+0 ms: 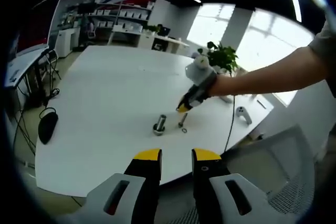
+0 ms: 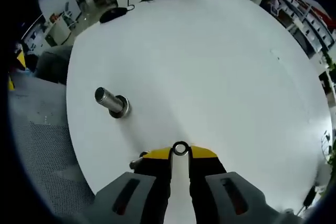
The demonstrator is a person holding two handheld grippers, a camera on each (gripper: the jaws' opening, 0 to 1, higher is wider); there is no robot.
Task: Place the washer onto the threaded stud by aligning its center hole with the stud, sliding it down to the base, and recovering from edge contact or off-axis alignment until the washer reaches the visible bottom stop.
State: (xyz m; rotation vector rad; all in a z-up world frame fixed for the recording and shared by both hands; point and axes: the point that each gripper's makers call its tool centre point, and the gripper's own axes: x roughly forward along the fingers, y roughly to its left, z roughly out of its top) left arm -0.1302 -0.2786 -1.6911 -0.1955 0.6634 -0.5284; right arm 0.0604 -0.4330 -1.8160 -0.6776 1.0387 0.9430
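The threaded stud (image 1: 159,124) stands upright on its round base on the white table (image 1: 105,108); in the right gripper view the stud (image 2: 111,102) is up and to the left of my jaws. A small metal washer (image 1: 184,130) lies flat on the table just right of the stud. My right gripper (image 1: 182,109), held by a person's arm, hovers over it, pointing down. In the right gripper view the washer (image 2: 180,149) sits right at my right gripper (image 2: 180,155), whose jaws stand a narrow gap apart. My left gripper (image 1: 177,156) is open, holding nothing, near the table's front edge.
A thin small bolt (image 1: 182,120) stands beside the washer. A black mouse (image 1: 47,125) lies at the table's left edge. A grey handset (image 1: 241,114), a cable (image 1: 229,124) and a potted plant (image 1: 220,56) are at the right. A mesh chair (image 2: 42,145) stands by the table.
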